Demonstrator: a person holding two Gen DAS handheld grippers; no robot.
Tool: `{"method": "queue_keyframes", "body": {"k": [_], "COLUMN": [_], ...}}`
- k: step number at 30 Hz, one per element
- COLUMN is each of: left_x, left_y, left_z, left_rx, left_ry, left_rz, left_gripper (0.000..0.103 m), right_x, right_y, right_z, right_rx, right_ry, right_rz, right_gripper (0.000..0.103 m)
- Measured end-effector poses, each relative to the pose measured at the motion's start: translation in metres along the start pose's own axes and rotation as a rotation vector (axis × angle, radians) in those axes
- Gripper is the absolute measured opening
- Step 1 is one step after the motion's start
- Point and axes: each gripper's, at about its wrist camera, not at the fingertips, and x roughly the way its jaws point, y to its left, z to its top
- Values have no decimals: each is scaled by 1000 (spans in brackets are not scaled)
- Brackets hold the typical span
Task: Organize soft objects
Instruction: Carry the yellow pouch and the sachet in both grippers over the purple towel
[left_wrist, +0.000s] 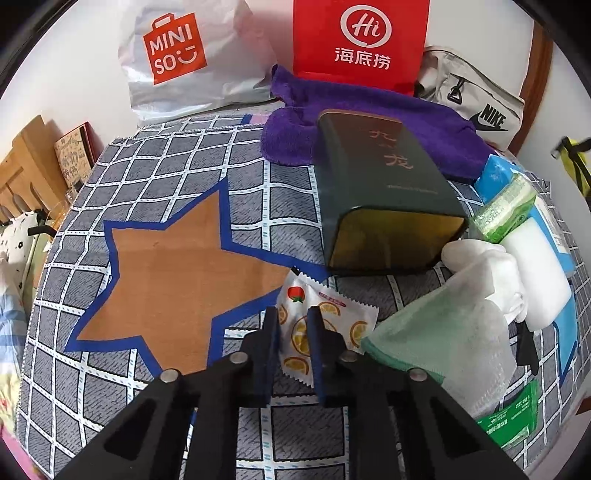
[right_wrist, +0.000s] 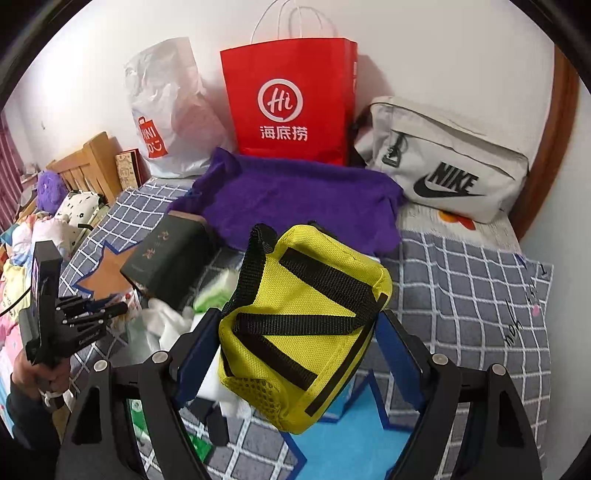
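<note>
Checked bedspread (left_wrist: 155, 184), left gripper (left_wrist: 291, 328) jaws pinching fruit-print sachet (left_wrist: 325, 325), right gripper (right_wrist: 295, 332) clamping yellow pouch (right_wrist: 295, 332) (black straps).

a home bedroom is shown: a bed (right_wrist: 461, 280) spread with a checked, star-printed sheet, a wooden headboard (right_wrist: 92, 162), and shopping bags (right_wrist: 291, 103) leaned against the wall.

Both grippers are black plastic frames. Left gripper (left_wrist: 291, 347) and right gripper (right_wrist: 295, 354) have dark blue finger pads (left_wrist: 317, 354), silver pivot screws (left_wrist: 170, 376). Dark sleeve (right_wrist: 22, 413) at wrist.
</note>
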Motion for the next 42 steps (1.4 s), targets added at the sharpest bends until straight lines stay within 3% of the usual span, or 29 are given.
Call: {"method": "queue_keyframes", "body": {"k": [11,19,26,30,32,35,37,39,40,41,42], "left_x": [-32,-63,-85,-91,-89,-83,-78,-73,-70,-67,-64], "left_y": [18,20,6,-2,-7,-13,-15,-17,-17,-17,-19], "left_z": [10,20,53,77,88,97,98,98,99,100,100], "left_rx": [-84,-87,-48,-29,-12,-3,0,3,-1,-1,2], "left_ry": [-34,-91,-146,-176,-181,-178,-174,-166,-161,-154,-149], "left_rz": [-22,-3,23,25,17,4,8,5,2,-2,-3], "left_gripper": [4,3,3,3,3,3,3,3,3,3,3], "right_x": [12,6,-5,-7,1,21,30,29,28,27,25], "right_y": [1,3,-2,-7,-8,-14,-18,-22,-24,-25,-25], "right_z": [9,10,18,27,29,26,21,18,16,16,15], "right_rx": [-7,-11,-15,-3,-13,13,12,30,35,33,24], "right_ry": [3,-13,-30,-24,-6,50,83,76,71,57,34], "right_rz": [44,68,53,75,91,103,88,85,71,58,40], "right_gripper": [83,83,78,52,22,18,22,50,72,82,85]}}
